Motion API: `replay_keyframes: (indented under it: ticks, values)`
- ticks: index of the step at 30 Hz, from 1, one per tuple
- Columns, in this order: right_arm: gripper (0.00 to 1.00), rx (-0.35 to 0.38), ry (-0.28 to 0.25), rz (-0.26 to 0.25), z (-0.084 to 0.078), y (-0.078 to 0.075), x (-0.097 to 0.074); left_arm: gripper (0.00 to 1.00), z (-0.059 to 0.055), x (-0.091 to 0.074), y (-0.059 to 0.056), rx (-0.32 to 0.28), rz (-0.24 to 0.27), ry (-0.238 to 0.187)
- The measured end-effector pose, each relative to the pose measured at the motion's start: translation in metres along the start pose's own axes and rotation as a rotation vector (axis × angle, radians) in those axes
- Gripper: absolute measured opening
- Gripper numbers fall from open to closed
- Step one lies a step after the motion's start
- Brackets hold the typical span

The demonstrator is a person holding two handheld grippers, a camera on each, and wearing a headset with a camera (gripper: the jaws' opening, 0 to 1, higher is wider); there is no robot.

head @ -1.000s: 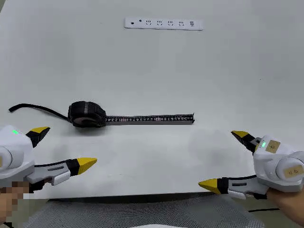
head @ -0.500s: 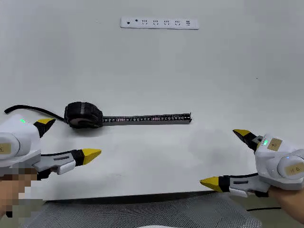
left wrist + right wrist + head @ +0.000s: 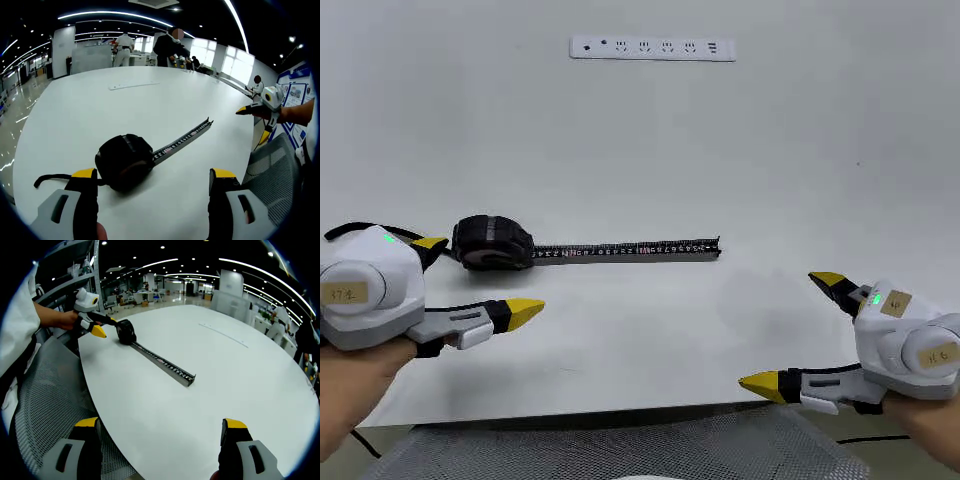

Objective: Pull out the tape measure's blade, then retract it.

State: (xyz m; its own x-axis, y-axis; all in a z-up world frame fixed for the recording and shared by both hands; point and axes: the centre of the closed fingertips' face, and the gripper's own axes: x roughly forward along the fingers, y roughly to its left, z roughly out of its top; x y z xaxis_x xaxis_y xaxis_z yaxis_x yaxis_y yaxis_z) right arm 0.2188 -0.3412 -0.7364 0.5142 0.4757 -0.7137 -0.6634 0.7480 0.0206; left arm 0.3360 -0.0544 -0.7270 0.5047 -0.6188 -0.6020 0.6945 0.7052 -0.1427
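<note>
The left tongs (image 3: 483, 275) gape empty around the case (image 3: 492, 242) on the worktop (image 3: 640, 150). The blade (image 3: 630, 249) lies drawn out rightward. The right tongs (image 3: 790, 332) gape empty, well apart. Unsteadied, the case may skid, or the blade whip back on release.

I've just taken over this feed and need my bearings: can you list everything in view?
table: one, white, under everything.
tape measure: one, black case, on the table at left.
blade: one, dark with markings, pulled out, lying flat toward the right.
wrist strap: one, black, trailing from the case opposite the blade.
power strip: one, white, far side of the table.
mesh seat: one, grey, at the near table edge.
left claw: one, white with yellow tips, open, close to the case, not touching.
right claw: one, same colours, open, near edge at right.
</note>
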Motion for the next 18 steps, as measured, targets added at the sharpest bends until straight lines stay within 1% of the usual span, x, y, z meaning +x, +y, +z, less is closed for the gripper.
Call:
replay_keyframes:
  ticks: [7, 12, 18]
  values:
    - [0.99, 0.0, 0.003, 0.005, 0.0002, 0.0007, 0.0017, 0.89, -0.0013, 0.0016, 0.0011, -0.005, 0.008, 0.001]
    - [0.99, -0.004, 0.005, 0.006, 0.0004, 0.0, 0.0026, 0.88, 0.0004, 0.0033, 0.0012, -0.007, 0.009, 0.0]
    - [0.99, -0.001, 0.008, 0.019, -0.0003, 0.0024, 0.0041, 0.88, 0.0023, 0.0042, 0.0021, -0.034, 0.014, -0.01]
